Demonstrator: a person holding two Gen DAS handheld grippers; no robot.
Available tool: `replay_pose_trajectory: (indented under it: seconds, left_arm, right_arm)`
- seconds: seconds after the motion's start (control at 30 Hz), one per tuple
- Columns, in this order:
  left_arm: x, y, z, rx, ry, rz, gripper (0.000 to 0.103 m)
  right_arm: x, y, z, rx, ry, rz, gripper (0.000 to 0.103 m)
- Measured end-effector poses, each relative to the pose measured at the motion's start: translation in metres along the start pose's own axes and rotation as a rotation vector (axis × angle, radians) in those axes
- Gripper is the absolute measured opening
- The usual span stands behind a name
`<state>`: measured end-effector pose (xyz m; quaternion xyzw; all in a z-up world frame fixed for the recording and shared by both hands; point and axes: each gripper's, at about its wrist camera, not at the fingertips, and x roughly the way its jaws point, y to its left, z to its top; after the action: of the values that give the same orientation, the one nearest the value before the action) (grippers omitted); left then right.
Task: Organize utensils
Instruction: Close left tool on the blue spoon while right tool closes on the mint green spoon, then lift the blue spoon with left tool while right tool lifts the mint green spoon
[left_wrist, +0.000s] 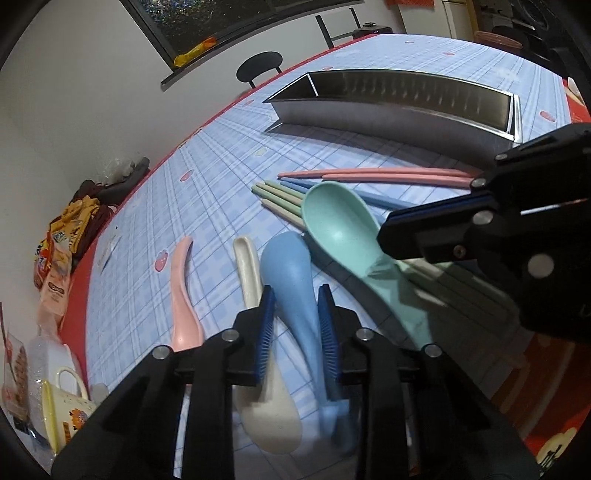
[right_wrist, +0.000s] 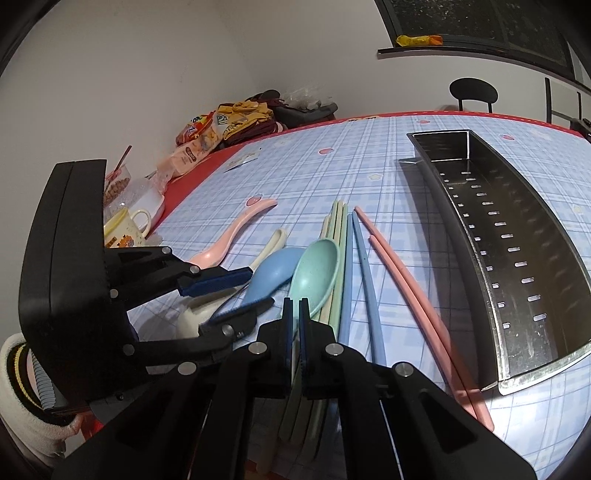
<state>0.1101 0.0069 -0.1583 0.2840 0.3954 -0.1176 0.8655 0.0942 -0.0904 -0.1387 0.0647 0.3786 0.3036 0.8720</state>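
Both spoons are in hand, and the metal tray (right_wrist: 517, 258) stands vacant on the plaid surface (right_wrist: 288, 166), well apart to the right.

Left tongs (left_wrist: 295, 317): narrowed on the handle of the blue spoon (left_wrist: 291, 273), a pad on each side; contact looks made, though a thin gap at the left pad cannot be ruled out. The bowl lies face down.

Right tongs (right_wrist: 294, 314): pressed together on the handle of the green spoon (right_wrist: 314, 273), just behind the bowl, which lies across the green chopsticks (right_wrist: 338, 236).

Loose on the surface: pink spoon (right_wrist: 236, 232), cream spoon (left_wrist: 247, 266), blue chopsticks (right_wrist: 360, 258) and pink chopsticks (right_wrist: 406, 280), the chopsticks lying nearest the tray.

Handling, as judged: the spoons appear to be matte plastic, light and stiff, unlikely to break or slip. A hold on the handle near the bowl keeps the weight close to the pads and limits swing. The chopsticks are thin and lie flat; a hold at mid-length, one pair at a time, seems advisable
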Motion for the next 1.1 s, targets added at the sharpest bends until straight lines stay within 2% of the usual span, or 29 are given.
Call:
replay_pose_trajectory:
  seconds: [0.2, 0.27, 0.37, 0.47, 0.6, 0.73, 0.83, 0.97, 1.1]
  left_arm:
    - [-0.003, 0.022, -0.007, -0.101, -0.018, -0.078, 0.02]
    - [-0.003, 0.037, -0.01, -0.184, -0.021, -0.148, 0.018]
    - [0.0, 0.053, -0.013, -0.278, -0.025, -0.212, 0.016]
    - [0.003, 0.063, -0.018, -0.336, -0.016, -0.24, 0.016]
    - [0.011, 0.065, -0.024, -0.344, 0.014, -0.239, 0.013]
    - [0.012, 0.063, -0.028, -0.336, 0.013, -0.246, 0.012]
    - [0.011, 0.063, -0.032, -0.334, -0.006, -0.254, 0.011]
    - [0.005, 0.069, -0.039, -0.363, -0.057, -0.307, 0.011]
    - [0.0, 0.071, -0.04, -0.372, -0.091, -0.346, 0.011]
  right_arm:
    - [0.002, 0.002, -0.001, -0.007, 0.01, 0.005, 0.004]
    - [0.002, 0.001, 0.0, -0.005, 0.011, 0.007, 0.004]
    - [0.003, 0.001, 0.0, -0.001, 0.016, 0.009, 0.004]
    - [0.003, 0.002, -0.001, -0.002, 0.02, 0.011, 0.004]
    - [0.004, 0.002, -0.001, -0.005, 0.024, 0.014, 0.004]
    - [0.005, 0.003, -0.001, -0.01, 0.031, 0.02, 0.004]
    - [0.006, 0.006, -0.002, -0.021, 0.04, 0.033, 0.004]
    - [0.008, 0.014, -0.004, -0.064, 0.07, 0.069, 0.004]
    - [0.011, 0.018, -0.005, -0.08, 0.087, 0.068, 0.005]
